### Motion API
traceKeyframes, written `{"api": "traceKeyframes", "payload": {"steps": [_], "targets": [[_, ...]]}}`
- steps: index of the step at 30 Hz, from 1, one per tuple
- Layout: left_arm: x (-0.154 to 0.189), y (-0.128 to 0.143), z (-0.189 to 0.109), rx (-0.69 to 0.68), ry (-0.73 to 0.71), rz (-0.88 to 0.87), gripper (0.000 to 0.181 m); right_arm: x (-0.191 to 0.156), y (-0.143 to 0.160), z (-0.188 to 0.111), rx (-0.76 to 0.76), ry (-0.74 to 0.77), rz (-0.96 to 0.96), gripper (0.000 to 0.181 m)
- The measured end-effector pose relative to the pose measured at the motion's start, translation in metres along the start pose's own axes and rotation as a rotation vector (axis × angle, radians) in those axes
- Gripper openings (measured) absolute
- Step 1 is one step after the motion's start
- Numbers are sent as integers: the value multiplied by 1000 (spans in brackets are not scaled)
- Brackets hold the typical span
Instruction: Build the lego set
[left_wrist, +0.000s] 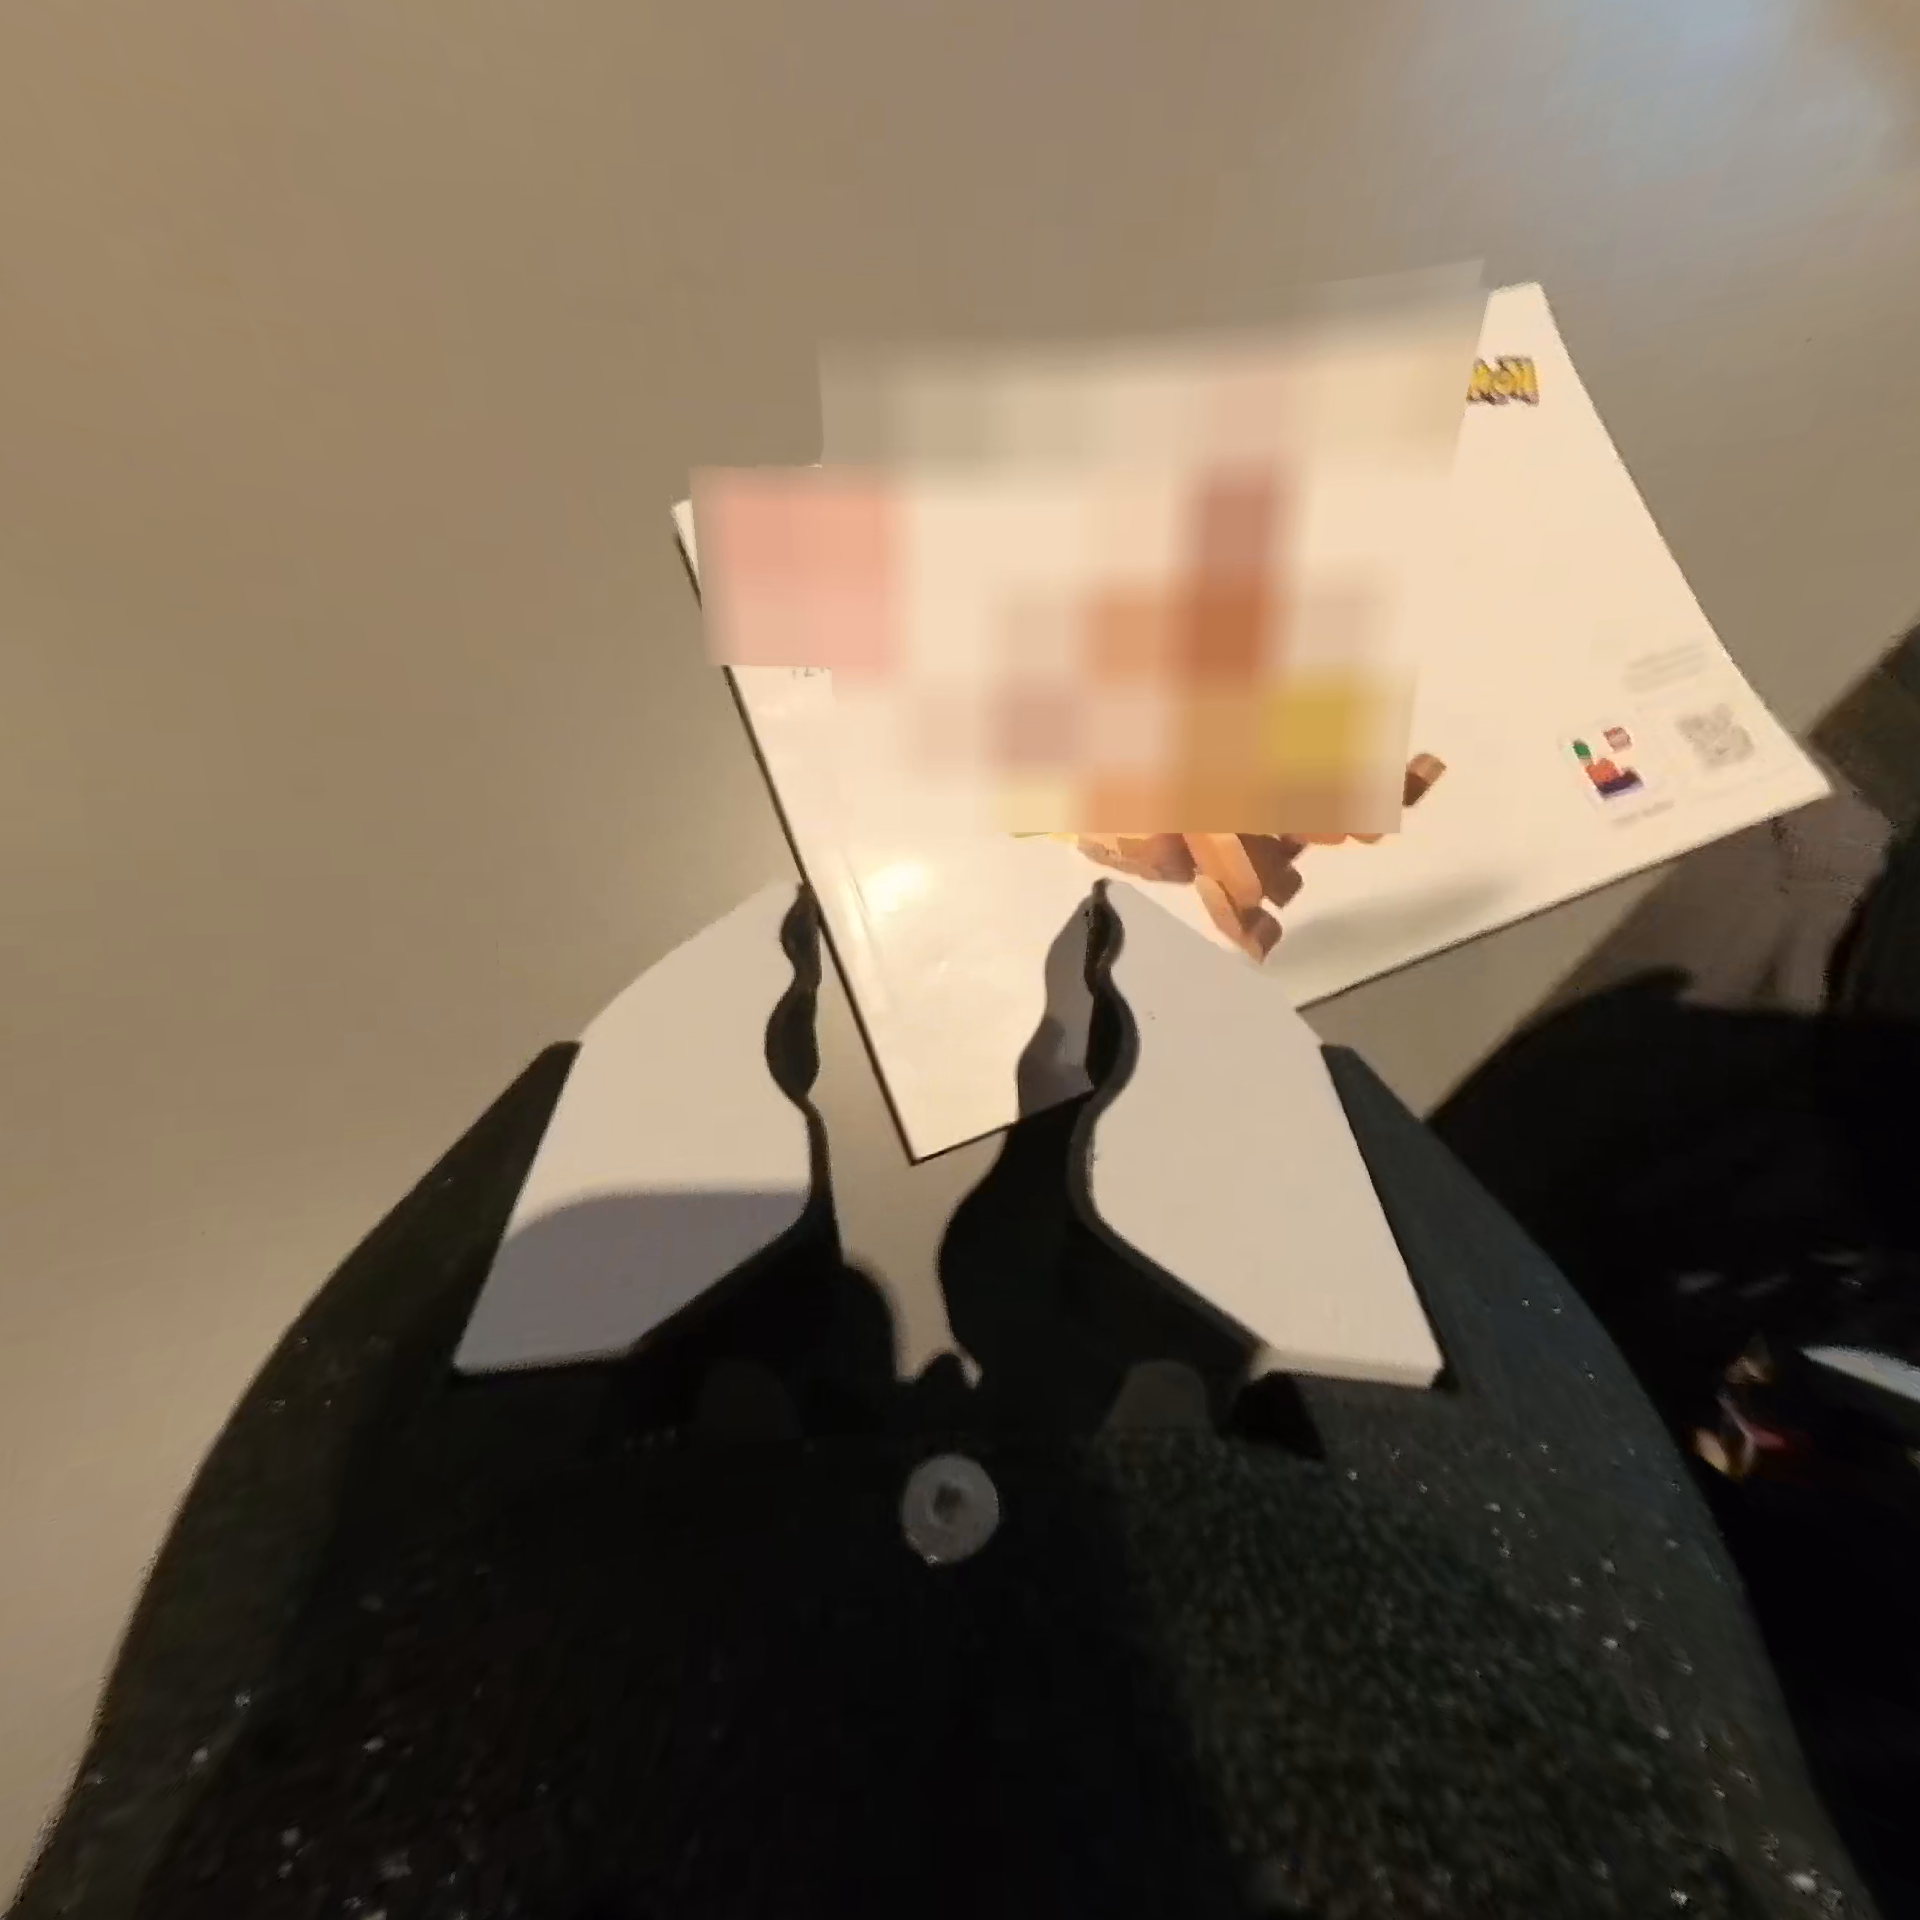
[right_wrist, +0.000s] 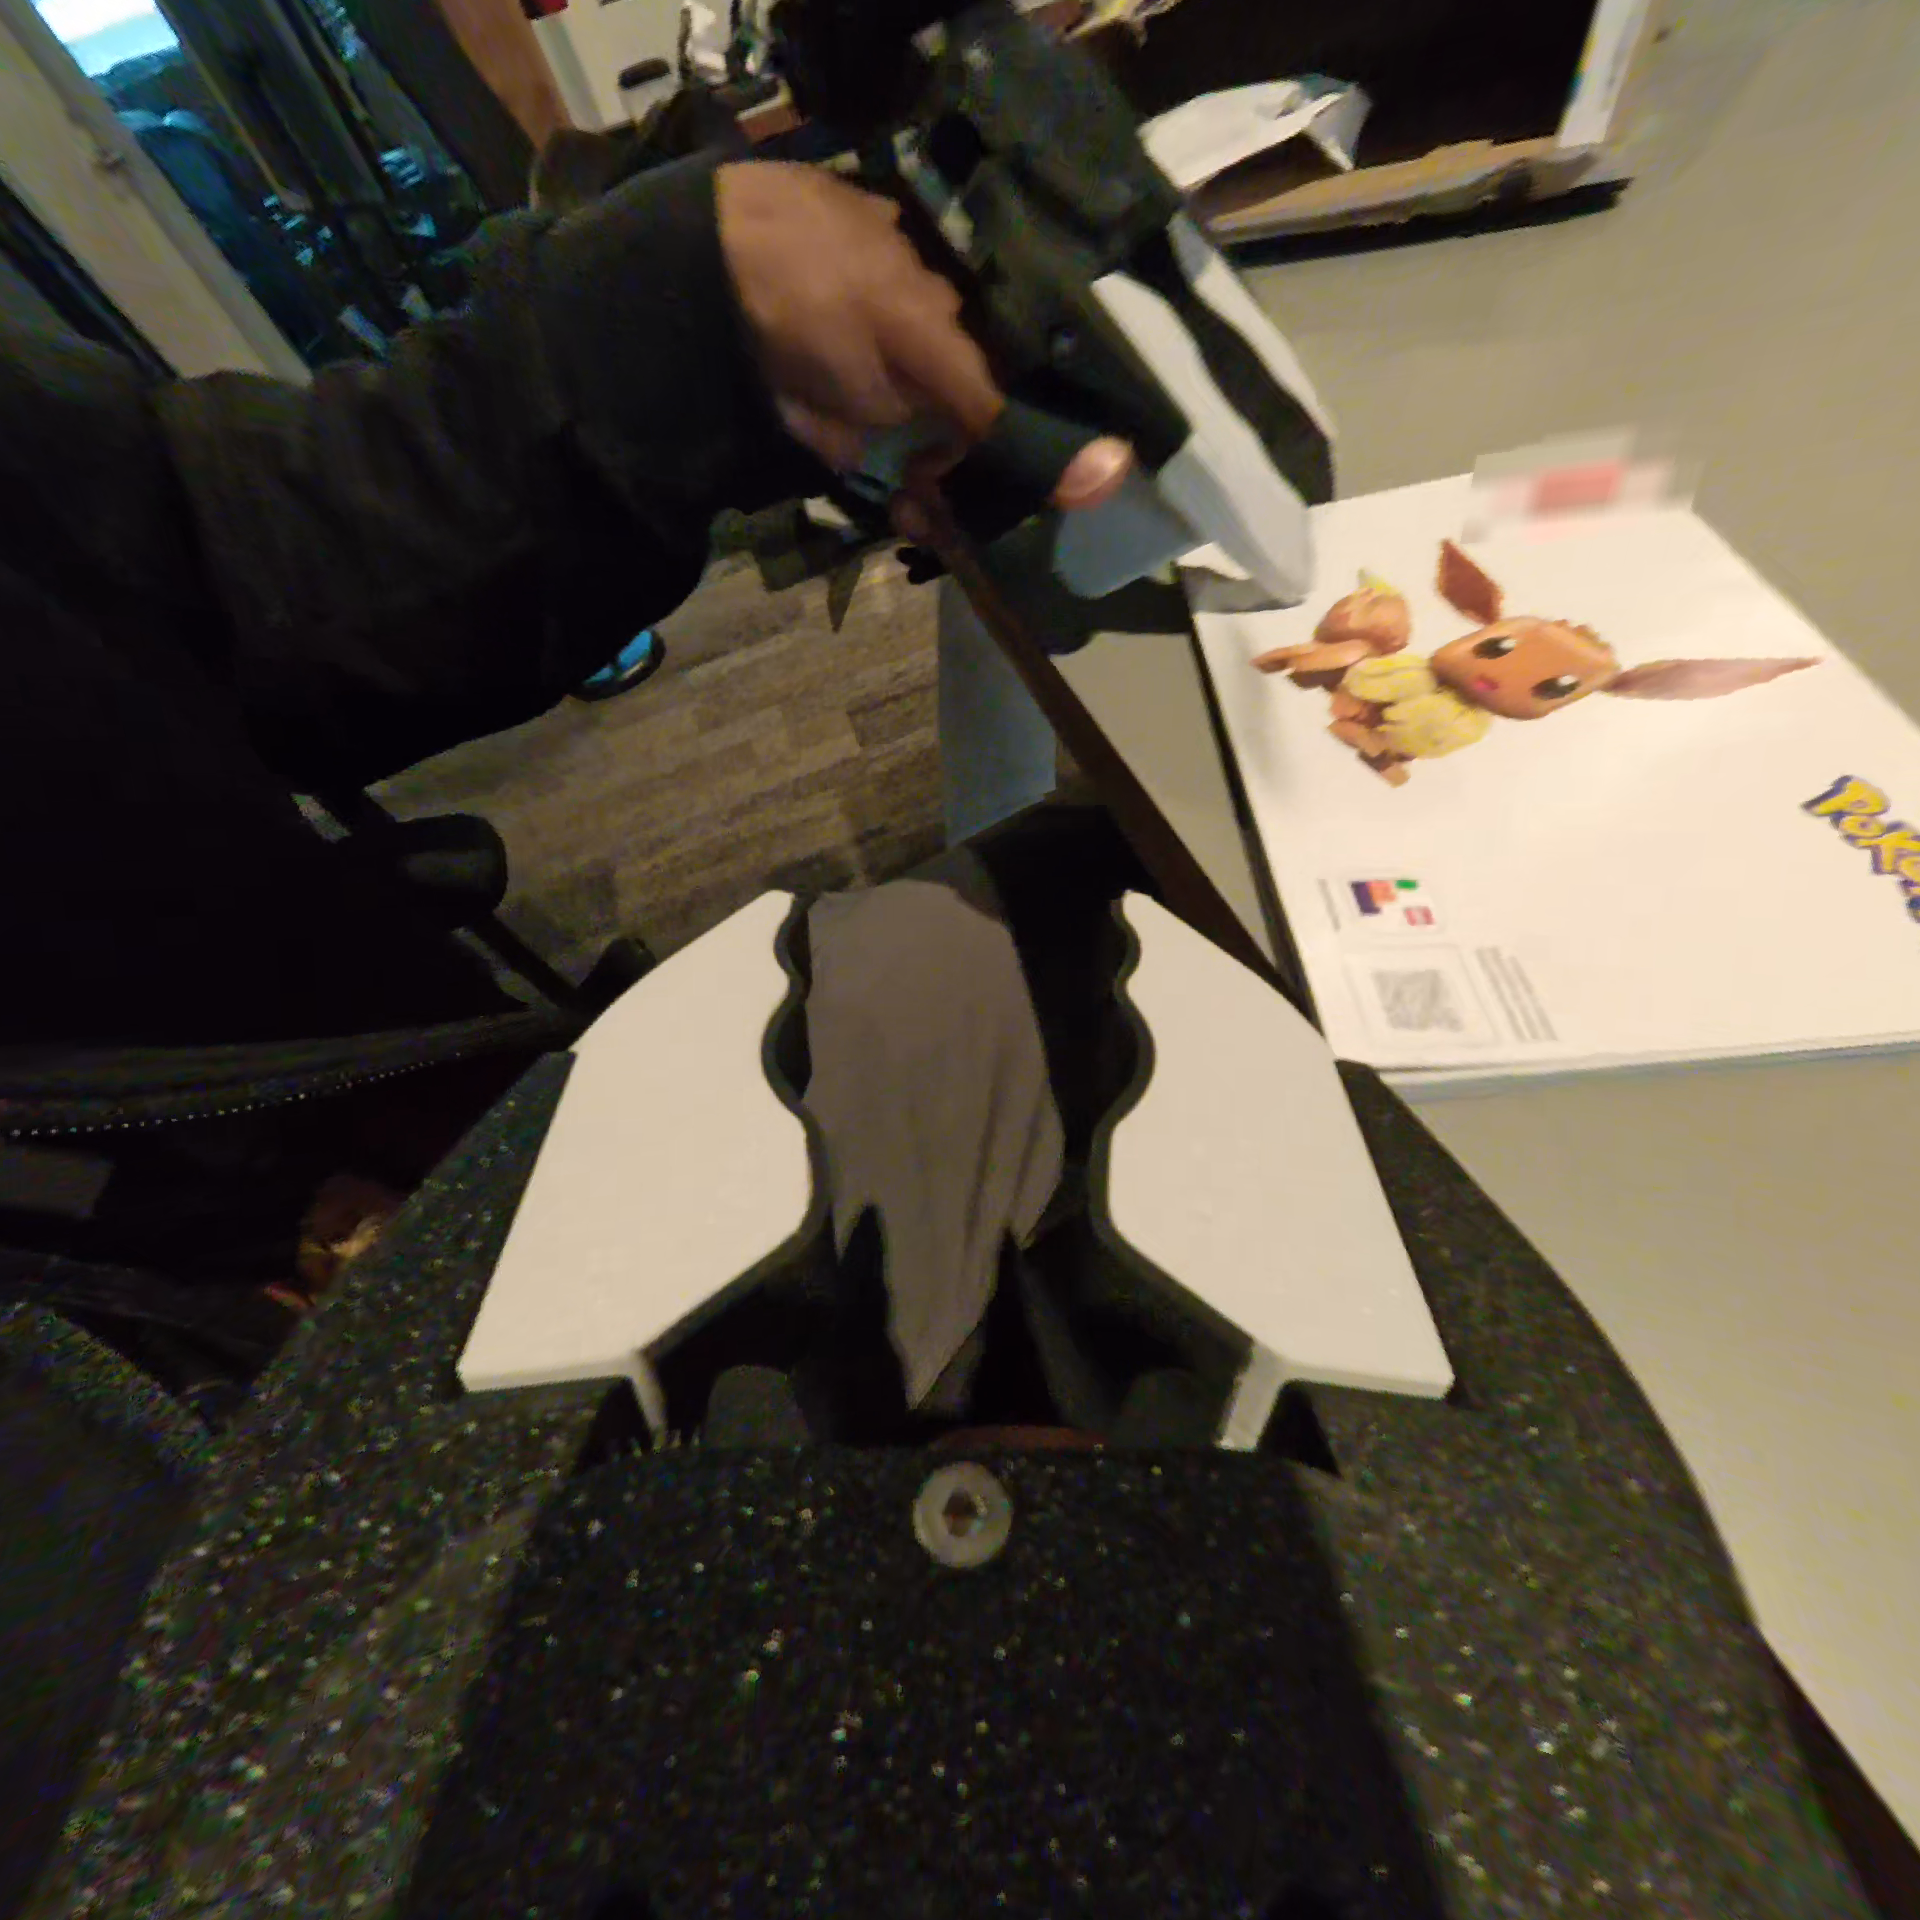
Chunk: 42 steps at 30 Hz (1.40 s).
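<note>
The left gripper, a black speckled body with 2 pale grey wavy-edged fingers, has its jaws parted with a clear gap between the tips. In the right wrist view it tilts downward, gripped by the person's bare left hand emerging from a black sleeve. The right gripper, of the same build, also stands with its 2 fingers spread apart, nothing between them.
</note>
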<state>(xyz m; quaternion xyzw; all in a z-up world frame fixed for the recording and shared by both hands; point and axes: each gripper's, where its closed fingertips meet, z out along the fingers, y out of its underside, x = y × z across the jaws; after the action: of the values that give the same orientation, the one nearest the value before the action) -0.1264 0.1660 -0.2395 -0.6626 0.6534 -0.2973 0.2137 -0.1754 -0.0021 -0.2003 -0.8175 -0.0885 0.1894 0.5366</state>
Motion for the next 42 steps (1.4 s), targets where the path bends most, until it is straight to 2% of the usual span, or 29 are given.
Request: {"api": "traceKeyframes", "payload": {"steps": [6, 10, 14, 19, 22, 26, 29, 30, 38, 42], "targets": [[46, 8, -1, -9, 82, 62, 48, 17, 4, -23, 35, 31, 69, 52], [62, 6, -3, 17, 128, 17, 47, 33, 3, -46, 27, 104, 64, 52], [52, -8, -1, 98, 46, -66, 47, 56, 7, -60, 12, 201, 103, 52], [41, -10, 8, 67, -143, 6, 53, 79, 13, -69, 60, 291, 219, 53], [44, -21, 10, 110, -197, 20, 57, 81, 12, -72, 101, 289, 242, 53], [57, -40, 13, 176, -161, 29, 55, 80, 14, -73, 106, 295, 227, 53], [64, -29, 26, 84, -137, 65, 52, 79, 14, -75, 110, 296, 224, 52], [66, -28, 27, 84, -125, 53, 47, 78, 16, -75, 110, 299, 225, 53], [78, -17, 23, 86, -99, 52, 51, 71, 31, -79, 115, 322, 274, 52], [82, -13, 20, 83, -80, 69, 51, 63, 43, -81, 62, 317, 315, 52]]}}
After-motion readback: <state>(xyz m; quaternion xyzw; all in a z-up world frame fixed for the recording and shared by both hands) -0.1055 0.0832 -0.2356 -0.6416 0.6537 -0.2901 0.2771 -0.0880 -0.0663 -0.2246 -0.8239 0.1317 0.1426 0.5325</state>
